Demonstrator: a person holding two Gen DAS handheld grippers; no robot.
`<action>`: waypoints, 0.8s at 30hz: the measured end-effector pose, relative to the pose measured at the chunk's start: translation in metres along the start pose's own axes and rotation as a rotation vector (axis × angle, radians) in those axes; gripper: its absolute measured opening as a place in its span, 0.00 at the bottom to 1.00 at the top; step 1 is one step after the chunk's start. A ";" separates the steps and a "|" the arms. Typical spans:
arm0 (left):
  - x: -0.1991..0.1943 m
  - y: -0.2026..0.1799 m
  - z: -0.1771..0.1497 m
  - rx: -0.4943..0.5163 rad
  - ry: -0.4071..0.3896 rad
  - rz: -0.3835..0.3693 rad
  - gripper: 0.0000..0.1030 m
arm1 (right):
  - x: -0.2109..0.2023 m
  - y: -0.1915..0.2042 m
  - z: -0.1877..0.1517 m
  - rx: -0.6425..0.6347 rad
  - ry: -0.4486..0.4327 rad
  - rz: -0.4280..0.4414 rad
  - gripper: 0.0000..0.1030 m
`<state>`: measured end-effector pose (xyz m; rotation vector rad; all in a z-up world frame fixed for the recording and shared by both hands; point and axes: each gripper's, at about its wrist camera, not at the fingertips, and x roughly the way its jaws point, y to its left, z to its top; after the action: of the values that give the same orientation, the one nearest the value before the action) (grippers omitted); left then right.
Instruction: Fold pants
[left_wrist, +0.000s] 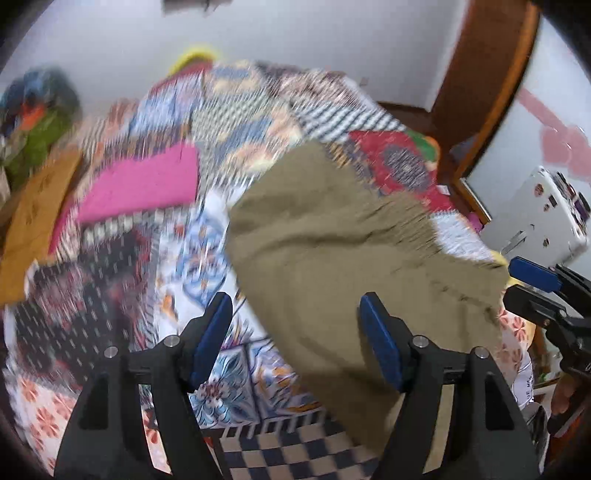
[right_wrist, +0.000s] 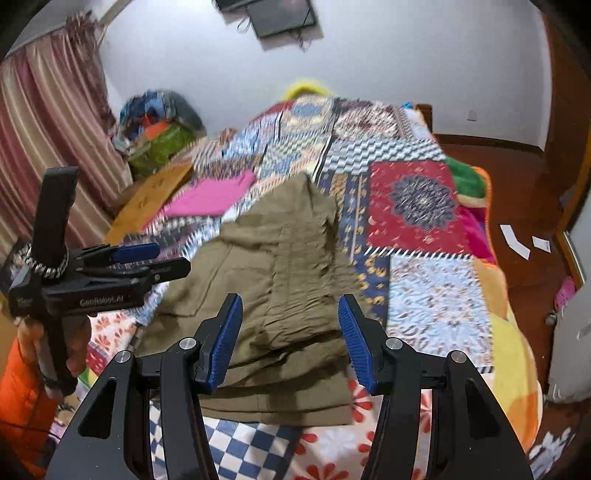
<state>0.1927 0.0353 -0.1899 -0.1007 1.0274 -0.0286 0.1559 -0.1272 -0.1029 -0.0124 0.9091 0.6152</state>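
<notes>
Broadly, a patchwork quilt (right_wrist: 436, 288) fills most of both views, running from the bottom edge up to a white wall (right_wrist: 406, 55) at the top. On it lie the olive pants (right_wrist: 280, 295), folded into a thick stack that takes up the lower centre of the right wrist view and tapers toward the middle of the frame; in the left wrist view the pants (left_wrist: 332, 258) spread from the centre to the lower right, blurred. A striped curtain (right_wrist: 48, 129) hangs down the left edge of the right view, and a heap of bright cloth (right_wrist: 159, 129) sits beside it in the upper left. A pink cloth (left_wrist: 144, 184) lies flat on the quilt at left centre of the left view, well apart from the pants, with a tan piece (left_wrist: 37, 221) just beside it at the far left. The right gripper (right_wrist: 291, 332) hangs over the near end of the stack at bottom centre, its blue pads (right_wrist: 225, 343) spread wide with nothing between them. The left gripper (left_wrist: 295, 332) is likewise agape — one pad over the quilt, the other over the pants — gripping nothing. In the right view the left gripper (right_wrist: 162, 258) sits at the left edge, its tips just reaching the stack's left edge.
</notes>
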 end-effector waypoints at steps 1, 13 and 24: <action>0.007 0.006 -0.004 -0.015 0.018 -0.007 0.69 | 0.004 0.002 -0.003 -0.013 0.010 -0.021 0.52; 0.011 0.014 -0.022 -0.033 0.022 -0.052 0.76 | 0.013 -0.011 -0.027 -0.041 0.117 -0.103 0.54; -0.015 -0.008 -0.052 0.058 0.017 -0.050 0.79 | 0.005 -0.013 -0.052 -0.060 0.183 -0.093 0.55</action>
<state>0.1409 0.0245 -0.2024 -0.0735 1.0400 -0.1046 0.1262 -0.1491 -0.1423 -0.1659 1.0607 0.5607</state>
